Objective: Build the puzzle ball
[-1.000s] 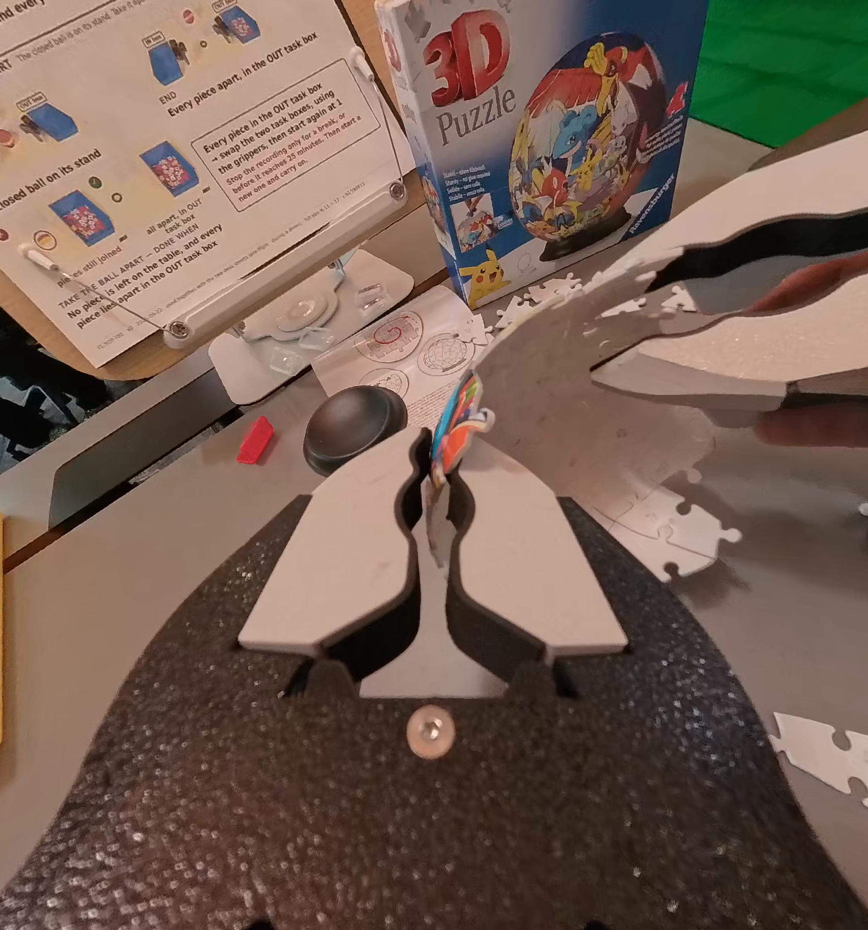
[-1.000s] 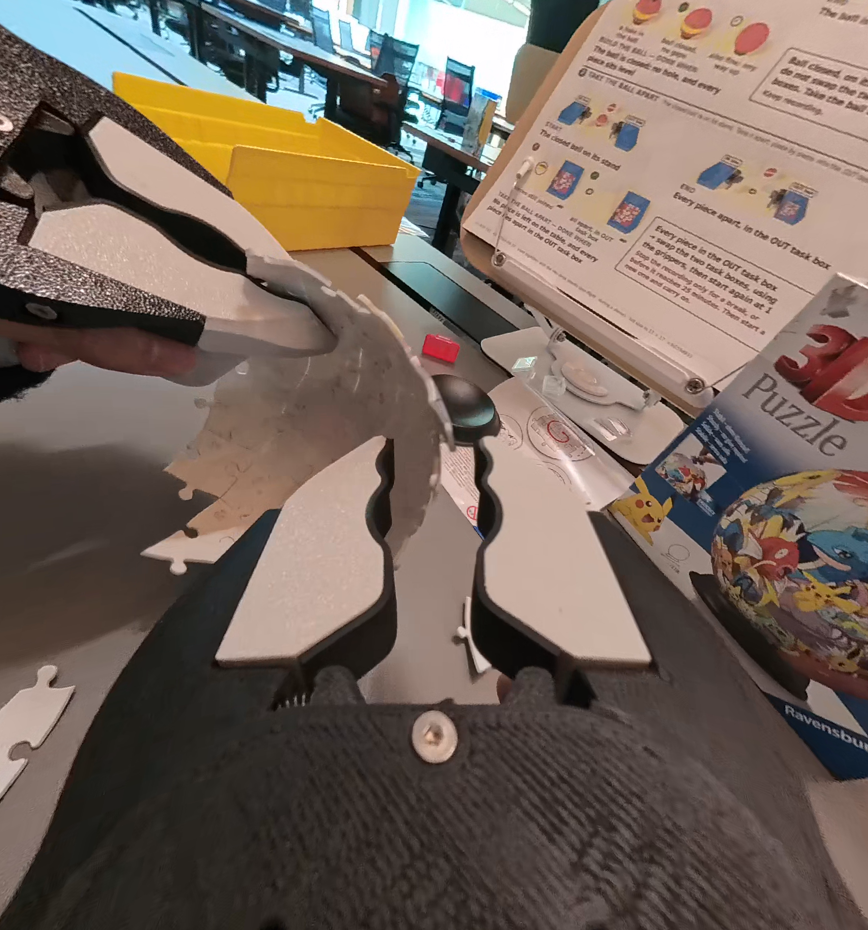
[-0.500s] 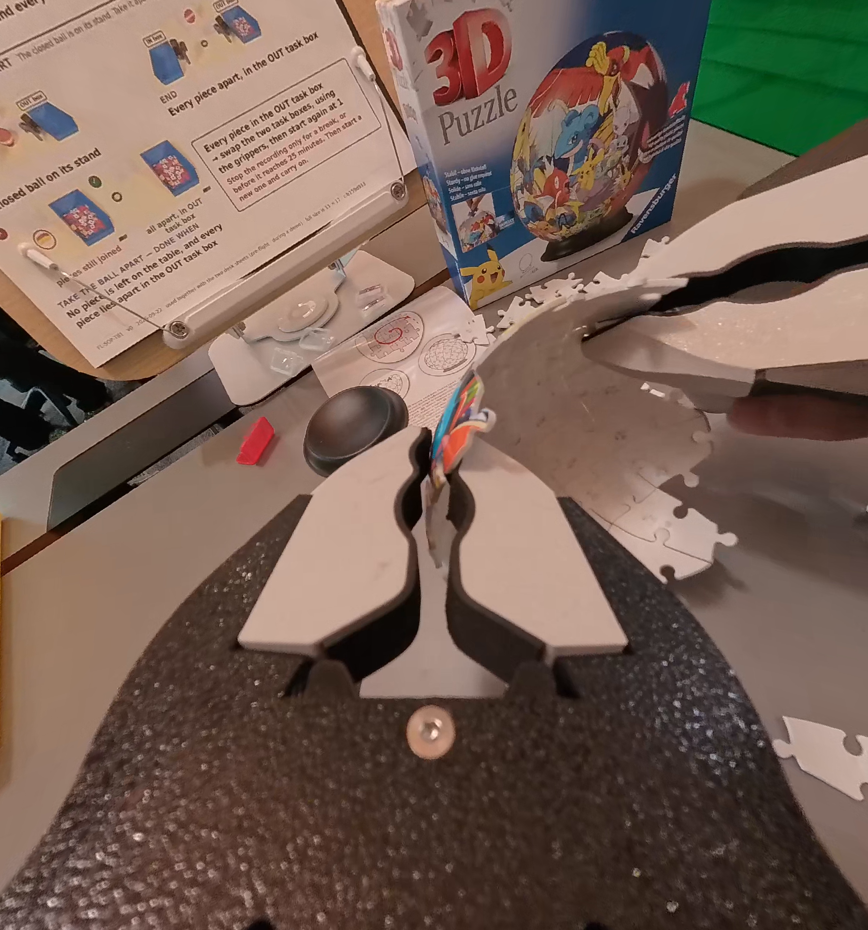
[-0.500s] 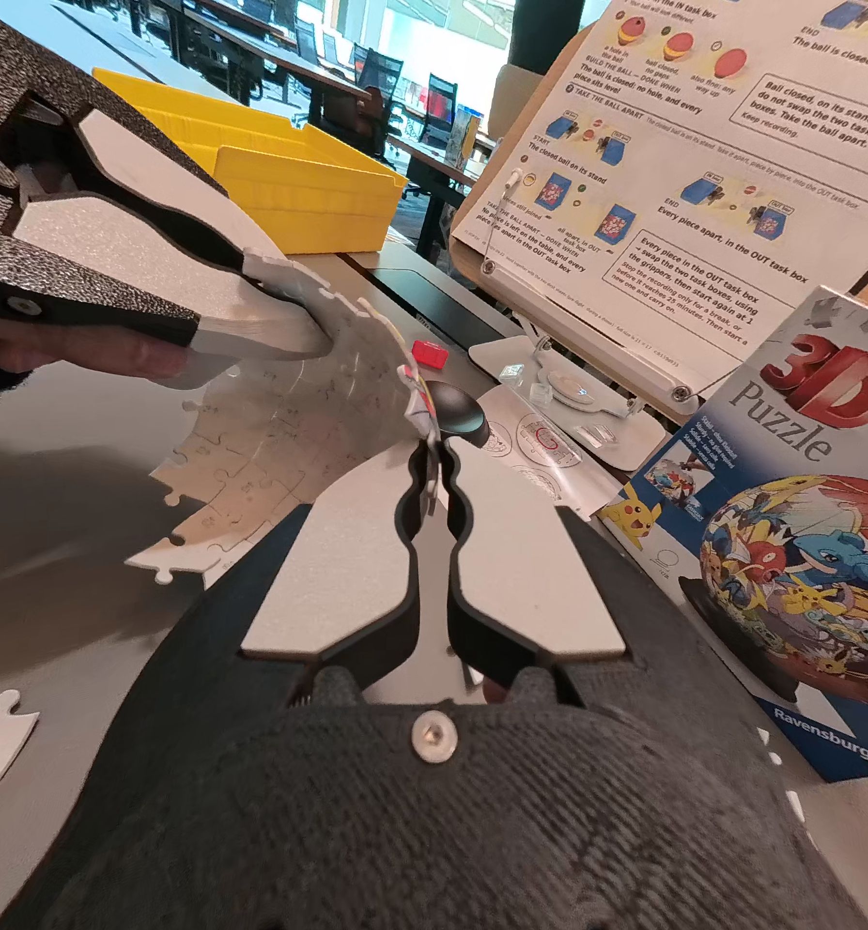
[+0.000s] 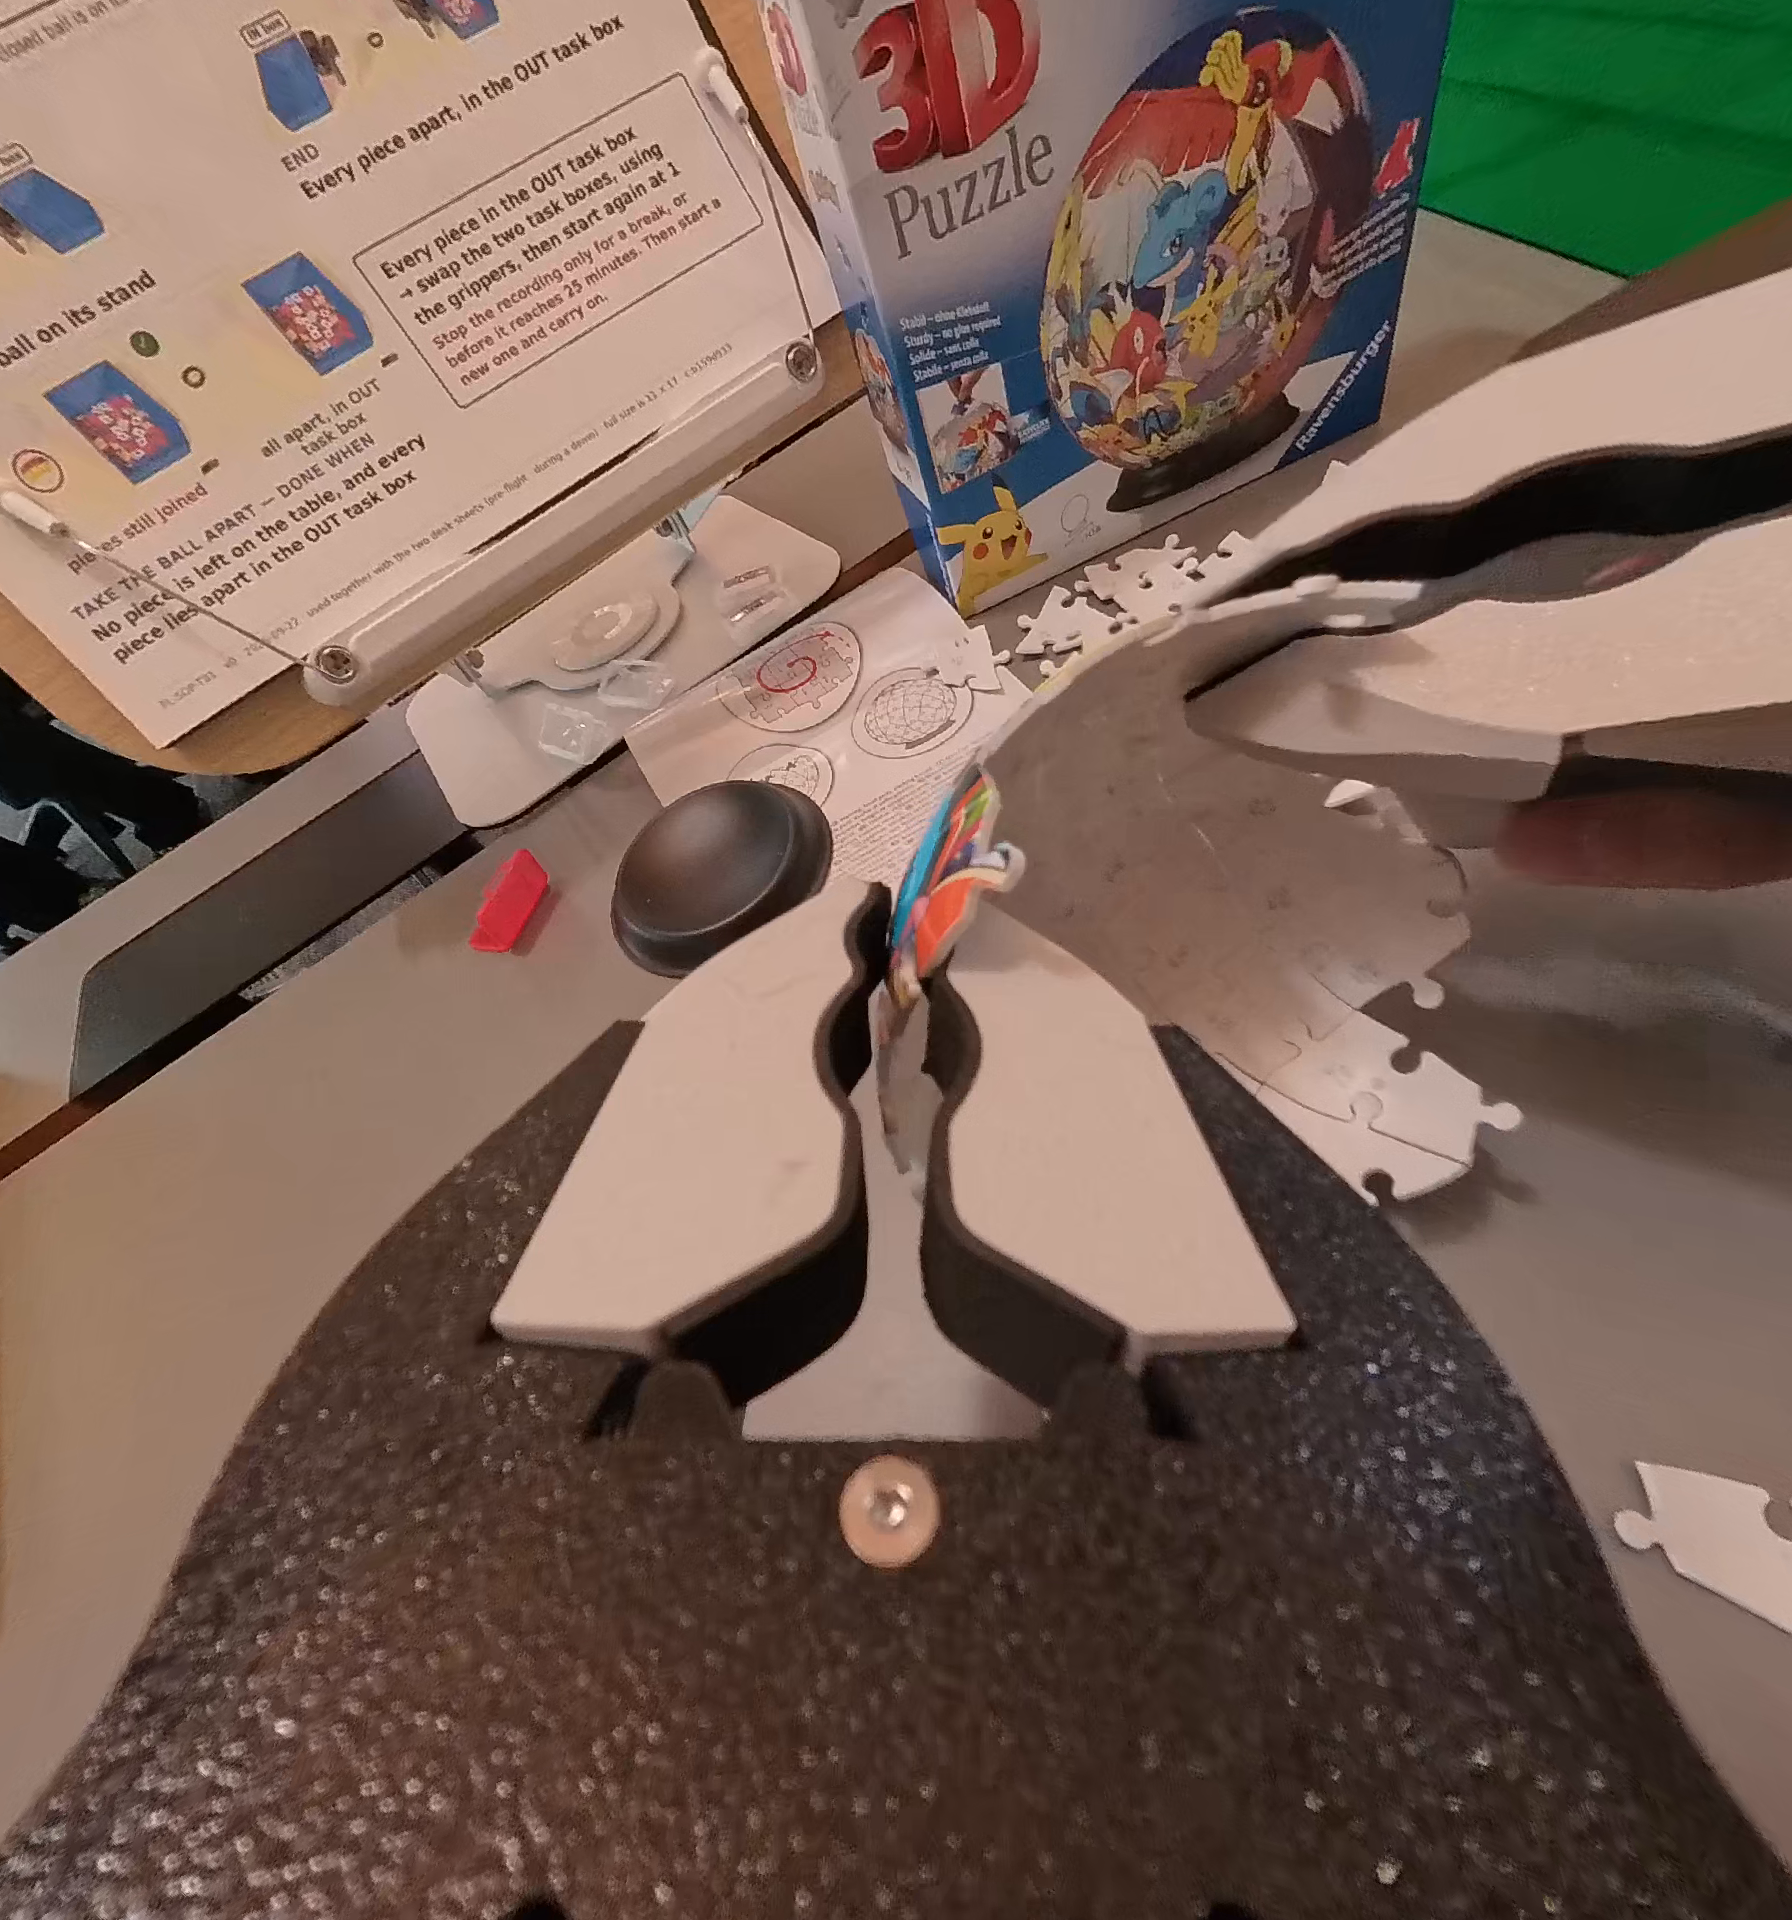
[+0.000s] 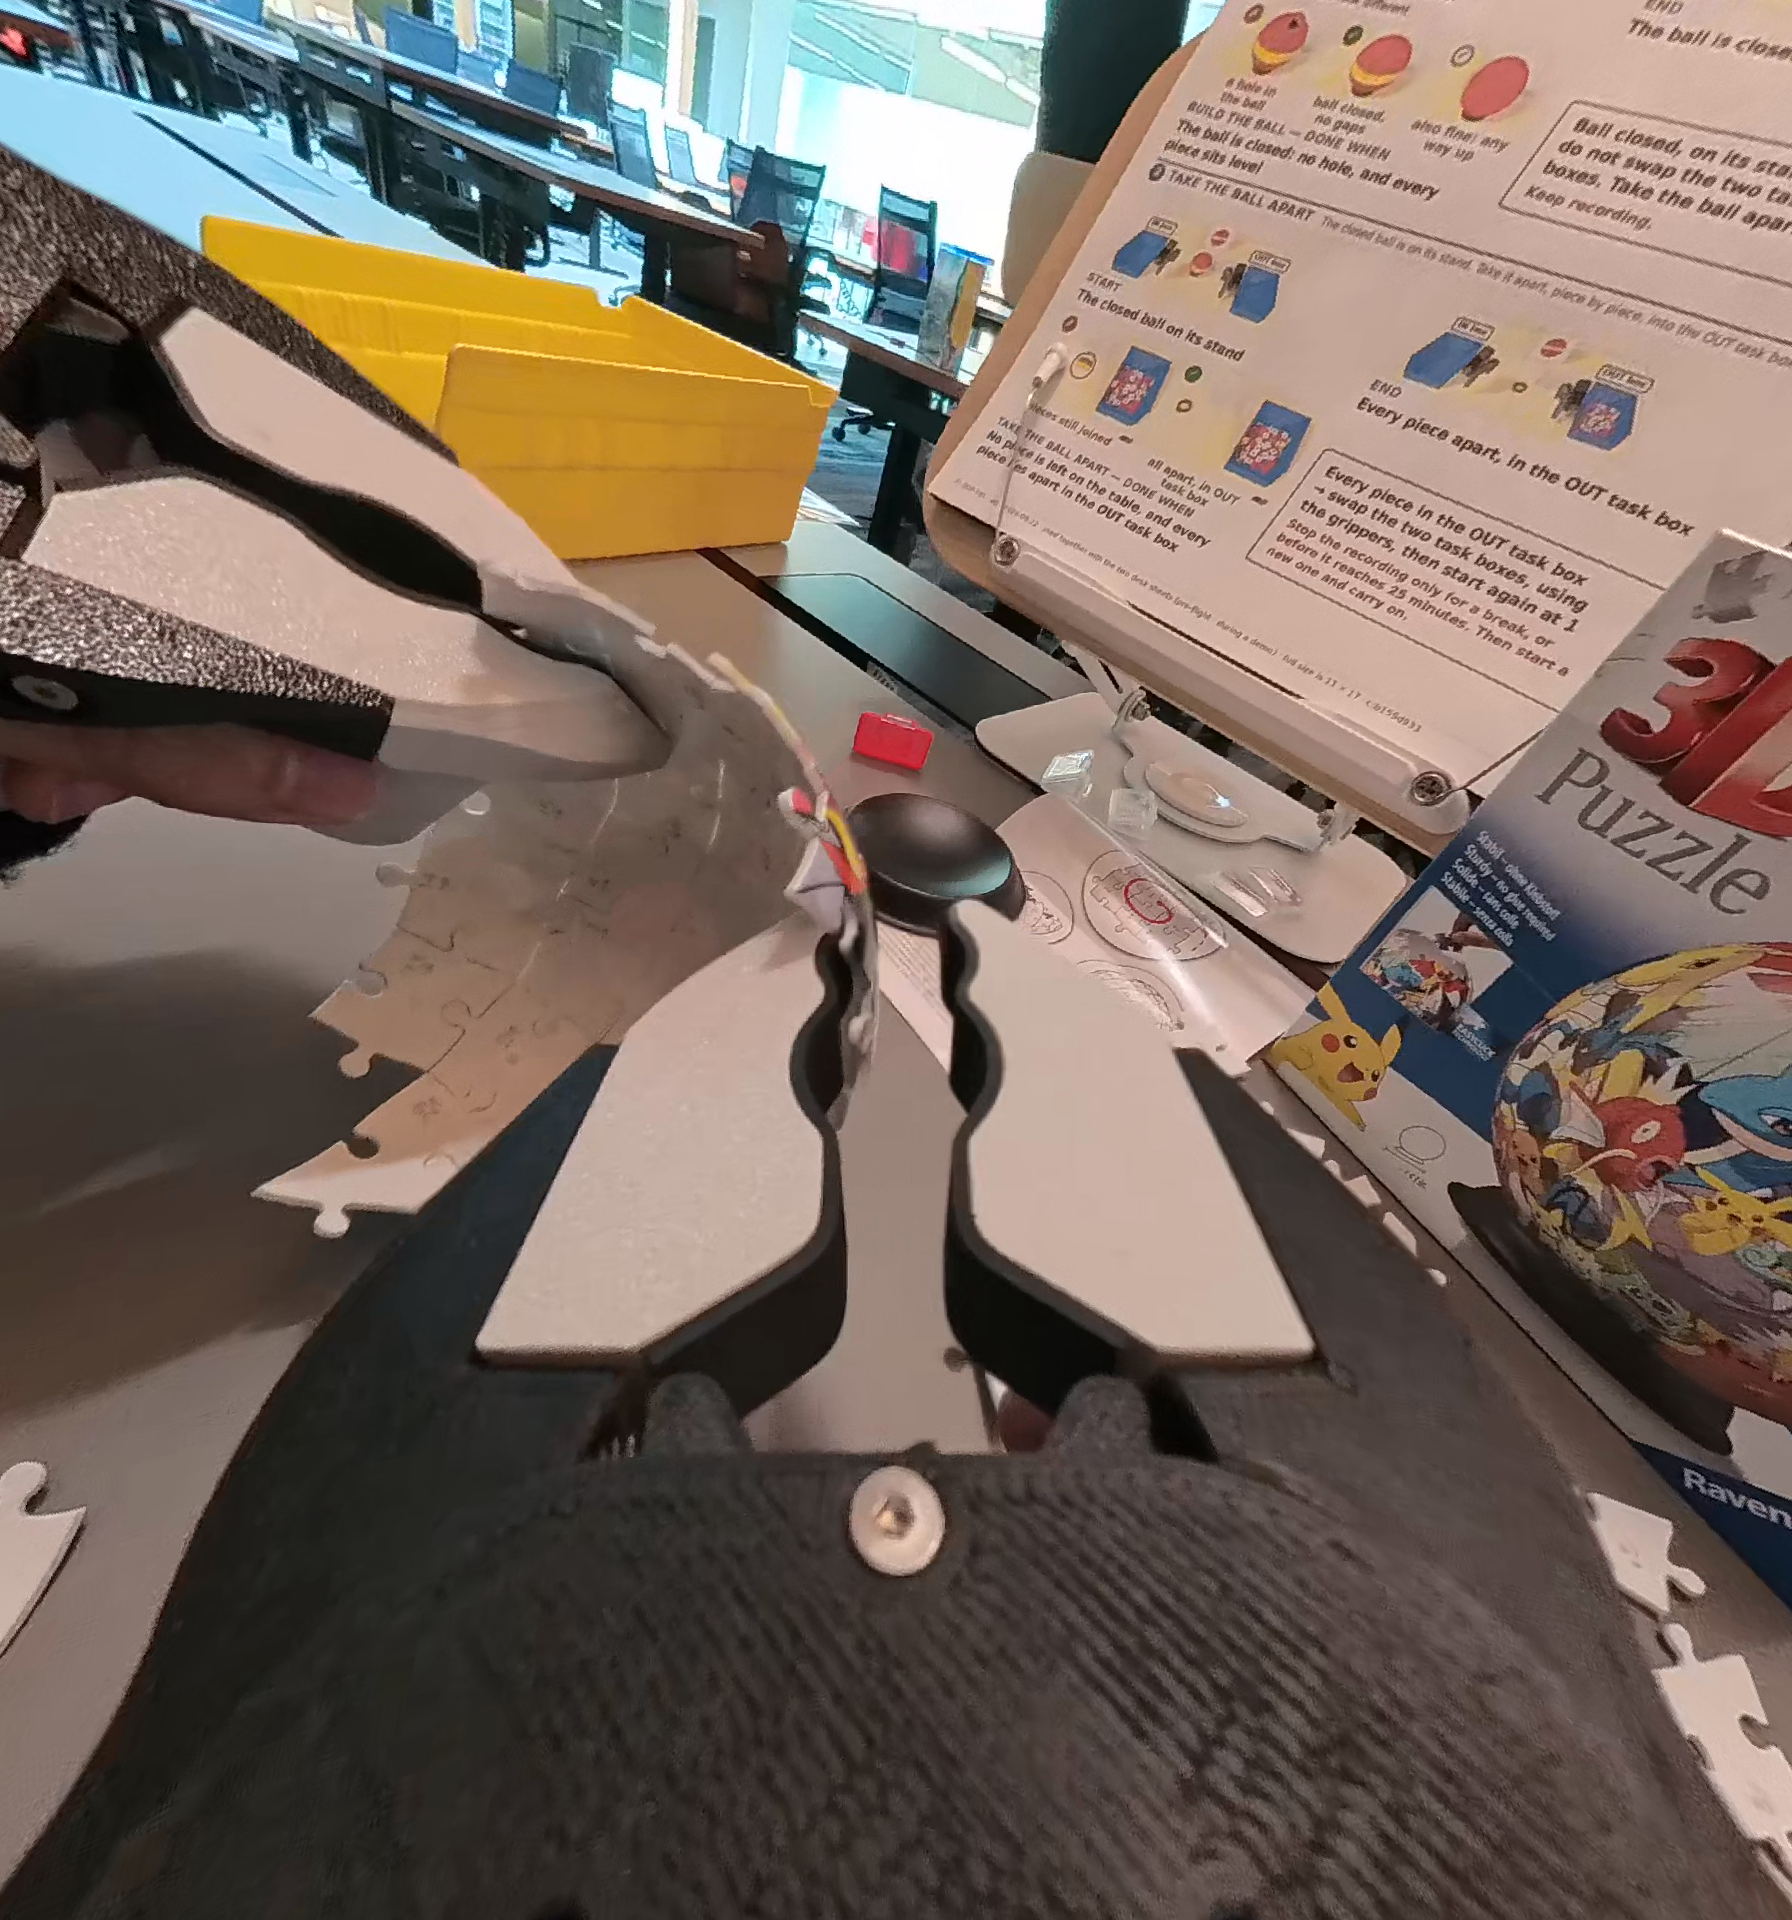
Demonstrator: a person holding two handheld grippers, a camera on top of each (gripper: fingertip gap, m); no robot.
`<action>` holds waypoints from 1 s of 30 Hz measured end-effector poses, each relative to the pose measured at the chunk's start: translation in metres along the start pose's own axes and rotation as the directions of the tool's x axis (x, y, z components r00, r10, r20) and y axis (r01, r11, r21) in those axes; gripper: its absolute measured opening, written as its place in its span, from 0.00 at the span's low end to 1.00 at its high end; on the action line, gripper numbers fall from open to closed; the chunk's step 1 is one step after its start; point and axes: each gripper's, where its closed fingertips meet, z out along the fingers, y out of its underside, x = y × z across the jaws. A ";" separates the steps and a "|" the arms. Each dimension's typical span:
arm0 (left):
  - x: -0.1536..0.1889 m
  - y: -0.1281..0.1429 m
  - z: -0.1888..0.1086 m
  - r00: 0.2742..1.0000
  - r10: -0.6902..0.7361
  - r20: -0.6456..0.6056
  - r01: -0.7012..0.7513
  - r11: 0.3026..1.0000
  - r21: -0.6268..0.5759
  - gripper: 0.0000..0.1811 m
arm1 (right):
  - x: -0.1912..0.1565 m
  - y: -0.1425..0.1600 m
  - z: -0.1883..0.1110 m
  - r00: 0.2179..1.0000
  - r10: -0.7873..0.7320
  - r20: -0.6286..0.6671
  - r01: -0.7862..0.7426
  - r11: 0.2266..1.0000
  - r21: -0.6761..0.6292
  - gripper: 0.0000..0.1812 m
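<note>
The left tongs (image 5: pixel 918 935) are clamped on the rim of the curved puzzle shell (image 5: pixel 1183 883), so the shell stands on edge, clear of the table (image 5: pixel 300 1143), with its white inside showing. The right tongs (image 6: pixel 897 935) are narrowly parted. The shell's coloured rim sits in the gap against one finger, probably to release or re-grip it.

At 11 o'clock from the left tongs sit one black stand (image 5: pixel 720 873) and one red block (image 5: pixel 510 902). I judge the stand is waiting for the finished ball. At 1 o'clock is one puzzle box (image 5: pixel 1131 260).

Two loose pieces (image 5: pixel 1749 1558) lie at 3 to 4 o'clock. A heap by the box is too tangled to count.
</note>
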 end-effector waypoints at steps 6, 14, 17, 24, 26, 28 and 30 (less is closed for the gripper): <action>0.001 -0.001 0.000 1.000 0.009 -0.004 -0.009 1.000 0.005 0.03 | -0.005 -0.004 0.001 0.998 -0.046 0.041 0.046 0.999 0.010 0.10; 0.001 -0.002 0.000 1.000 0.022 0.000 -0.022 1.000 0.018 0.03 | -0.008 0.001 0.005 0.996 -0.069 0.056 0.071 0.997 -0.022 0.05; 0.001 -0.003 0.000 1.000 0.029 0.004 -0.029 0.999 0.025 0.03 | -0.009 0.005 0.005 0.995 -0.071 0.064 0.074 0.996 -0.042 0.07; -0.002 -0.004 -0.002 0.997 0.050 0.052 -0.052 0.998 0.030 0.03 | -0.010 0.010 0.006 0.998 -0.013 0.056 0.017 0.996 -0.085 0.11; -0.003 -0.001 -0.001 0.997 0.049 0.066 -0.050 0.999 0.015 0.02 | -0.009 0.012 0.005 1.000 -0.007 0.028 0.010 0.994 -0.110 0.15; -0.005 0.001 0.001 0.997 0.035 0.066 -0.036 0.999 0.006 0.02 | -0.010 0.015 0.001 1.000 0.008 0.028 -0.004 0.991 -0.137 0.22; -0.009 0.004 0.001 0.997 0.019 0.077 -0.019 1.000 -0.003 0.02 | -0.010 0.017 -0.006 0.999 0.033 0.029 -0.028 0.989 -0.143 0.26</action>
